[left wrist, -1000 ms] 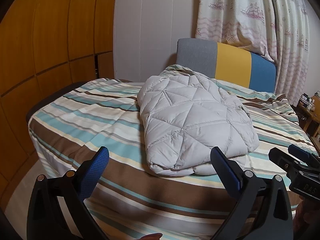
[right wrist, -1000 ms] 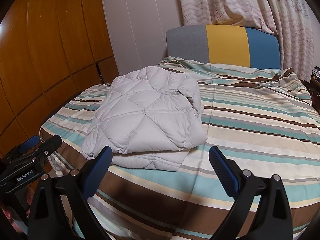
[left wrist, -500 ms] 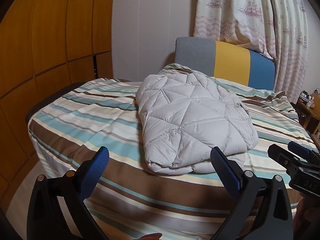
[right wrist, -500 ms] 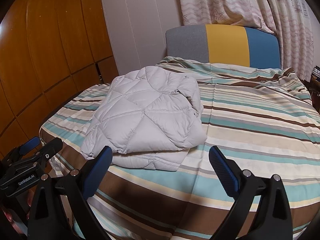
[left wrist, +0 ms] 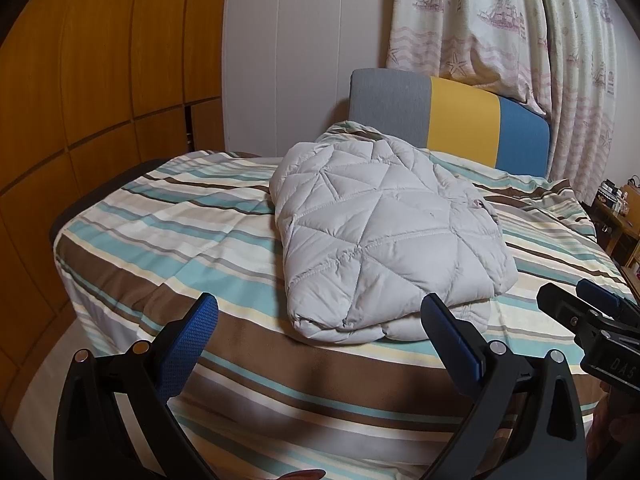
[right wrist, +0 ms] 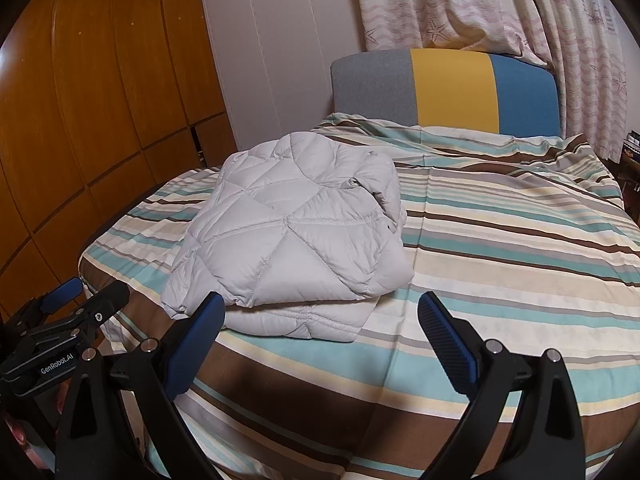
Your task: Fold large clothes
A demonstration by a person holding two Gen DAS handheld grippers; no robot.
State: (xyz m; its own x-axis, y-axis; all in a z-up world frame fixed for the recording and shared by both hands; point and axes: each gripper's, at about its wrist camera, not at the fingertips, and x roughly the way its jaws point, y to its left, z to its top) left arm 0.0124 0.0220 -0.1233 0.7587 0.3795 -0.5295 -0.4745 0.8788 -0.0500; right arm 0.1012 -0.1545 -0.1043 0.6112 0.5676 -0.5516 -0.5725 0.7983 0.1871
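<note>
A light grey quilted puffer jacket (left wrist: 384,236) lies folded into a thick bundle on the striped bed (left wrist: 160,240); it also shows in the right wrist view (right wrist: 296,232). My left gripper (left wrist: 320,332) is open and empty, held just short of the bundle's near edge. My right gripper (right wrist: 320,332) is open and empty, near the bundle's front right corner. Each gripper shows at the edge of the other's view: the right one (left wrist: 588,312) and the left one (right wrist: 88,300).
The bed's striped cover (right wrist: 500,248) spreads to the right. A grey, yellow and blue headboard (left wrist: 448,120) stands behind, with patterned curtains (left wrist: 500,28) above. Wooden wardrobe panels (left wrist: 100,80) line the left. A wooden shelf with small items (left wrist: 620,208) stands at far right.
Both grippers have drifted back and up very slightly, so the jacket sits a little higher in the views. The jacket has not moved. Both grippers stay open.
</note>
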